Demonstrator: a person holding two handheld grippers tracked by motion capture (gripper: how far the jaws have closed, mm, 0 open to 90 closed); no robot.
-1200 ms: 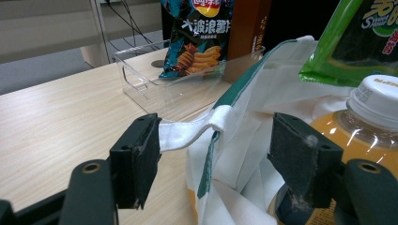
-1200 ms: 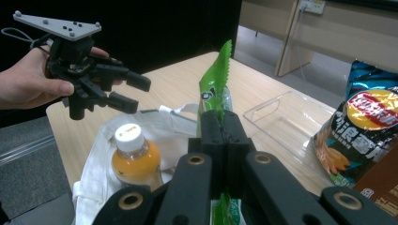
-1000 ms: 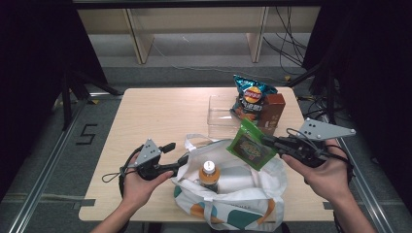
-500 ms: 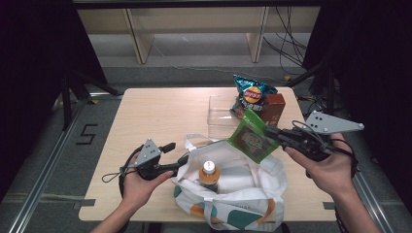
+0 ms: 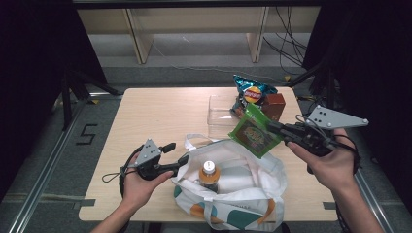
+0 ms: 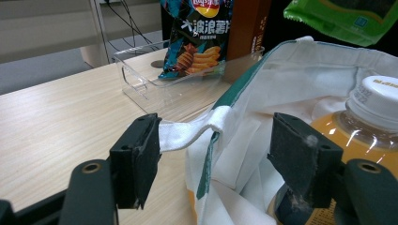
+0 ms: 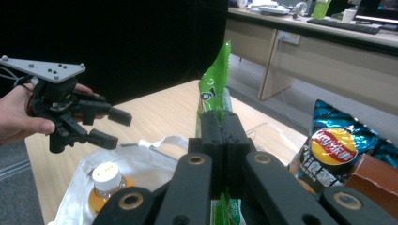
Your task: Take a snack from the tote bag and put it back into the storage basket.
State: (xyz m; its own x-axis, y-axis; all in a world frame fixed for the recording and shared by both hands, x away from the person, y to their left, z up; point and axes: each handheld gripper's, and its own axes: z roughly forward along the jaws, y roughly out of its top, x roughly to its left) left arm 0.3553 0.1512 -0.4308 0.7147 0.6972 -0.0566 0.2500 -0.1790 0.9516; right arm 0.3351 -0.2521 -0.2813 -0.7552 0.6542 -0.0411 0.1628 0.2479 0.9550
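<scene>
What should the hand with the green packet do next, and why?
Probably lower the green packet into the bag. The right gripper is shut on it above the bag's mouth, the left gripper sits open at the rim by the strap, and a bottle is already inside.

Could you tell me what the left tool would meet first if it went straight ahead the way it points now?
Most likely the white bag's strap, lying between the left tool's open jaws, then the bag's rim; depth is hard to judge.

Light wooden table (image 5: 155,114) carries a white tote bag (image 5: 252,194) at the near edge, a clear plastic tray (image 5: 221,116) behind it, with the chip bag (image 5: 250,92) and brown box (image 5: 274,104) standing in that tray
</scene>
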